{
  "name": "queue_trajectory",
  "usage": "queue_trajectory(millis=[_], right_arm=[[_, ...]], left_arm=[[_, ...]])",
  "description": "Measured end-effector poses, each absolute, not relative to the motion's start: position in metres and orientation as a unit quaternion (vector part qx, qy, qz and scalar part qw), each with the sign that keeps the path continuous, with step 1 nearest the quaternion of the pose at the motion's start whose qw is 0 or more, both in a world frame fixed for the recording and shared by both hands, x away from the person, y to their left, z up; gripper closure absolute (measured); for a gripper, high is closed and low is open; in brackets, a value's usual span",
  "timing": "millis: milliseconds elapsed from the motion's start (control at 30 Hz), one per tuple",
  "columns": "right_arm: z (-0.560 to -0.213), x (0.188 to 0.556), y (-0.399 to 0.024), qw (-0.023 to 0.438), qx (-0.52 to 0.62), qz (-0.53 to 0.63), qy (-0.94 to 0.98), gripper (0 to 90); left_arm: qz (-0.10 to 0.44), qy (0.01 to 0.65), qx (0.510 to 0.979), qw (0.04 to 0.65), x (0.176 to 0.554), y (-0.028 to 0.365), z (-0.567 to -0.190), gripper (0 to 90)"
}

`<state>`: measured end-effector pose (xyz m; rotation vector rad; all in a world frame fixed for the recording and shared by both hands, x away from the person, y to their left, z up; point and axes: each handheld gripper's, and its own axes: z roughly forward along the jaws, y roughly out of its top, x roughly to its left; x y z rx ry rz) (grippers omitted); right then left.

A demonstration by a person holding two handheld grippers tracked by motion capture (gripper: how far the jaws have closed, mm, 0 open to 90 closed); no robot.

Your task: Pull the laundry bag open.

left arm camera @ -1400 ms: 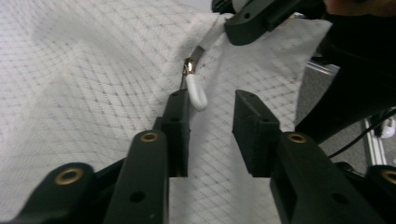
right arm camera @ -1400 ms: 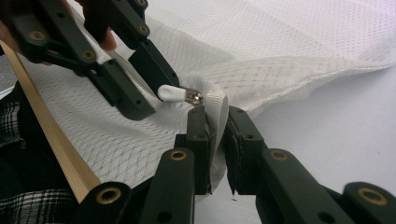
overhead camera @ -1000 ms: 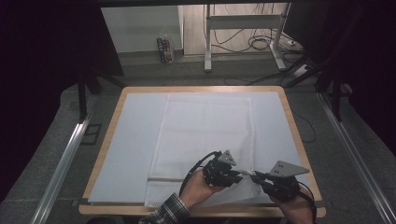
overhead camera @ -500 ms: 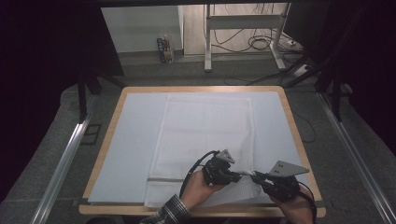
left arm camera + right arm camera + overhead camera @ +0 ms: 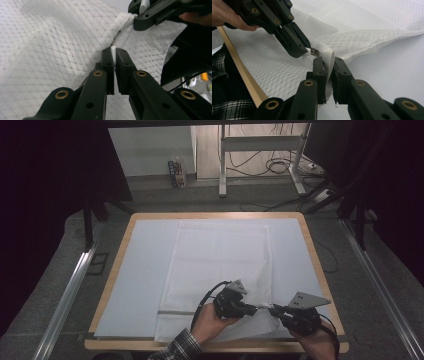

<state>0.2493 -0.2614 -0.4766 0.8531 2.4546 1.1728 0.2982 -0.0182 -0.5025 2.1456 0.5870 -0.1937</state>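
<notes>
- High view: a white mesh laundry bag [image 5: 220, 270] lies flat down the middle of a pale worktop [image 5: 135, 285] with a wooden rim. At the lower centre of the frame, the left tool [image 5: 256, 309] and right tool [image 5: 272, 310] meet tip to tip at the bag's near edge, each held in a hand coming in from the bottom.
- Left gripper view: the left tool's [image 5: 113, 53] jaws are closed on a small white tab [image 5: 113, 49], probably the zip pull, at the bag's [image 5: 50, 50] seam. The other tool sits at the upper right of the frame.
- Right gripper view: the right tool [image 5: 329, 63] is clamped on a folded strip of the bag's [image 5: 367, 22] woven hem [image 5: 329, 55], beside a small metal zip slider [image 5: 314, 52]. The other tool reaches in from the upper left, and a plaid sleeve [image 5: 224, 75] shows at lower left.
- Handling (a judgement): the mesh looks light, soft and limp, likely to bunch and snag, so the firmer hem and pull tab are the sensible holds.
- No brand, label or writing can be read.
</notes>
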Motion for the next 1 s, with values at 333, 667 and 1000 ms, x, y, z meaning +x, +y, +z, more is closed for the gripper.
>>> queue_trajectory(millis=[333, 667, 1000], right_arm=[[-0.476, 0.248, -0.259, 0.148, 0.302, 0.395, 0.855, 81.6], [-0.476, 0.248, -0.255, 0.153, 0.308, 0.382, 0.858, 82.3], [-0.476, 0.249, -0.255, 0.150, 0.316, 0.379, 0.857, 82.9]], left_arm=[[-0.065, 0.229, 0.867, 0.438, 0.294, -0.017, -0.501, 87.2], [-0.071, 0.216, 0.867, 0.444, 0.292, -0.010, -0.501, 87.3], [-0.067, 0.222, 0.868, 0.439, 0.291, -0.008, -0.502, 87.4]])
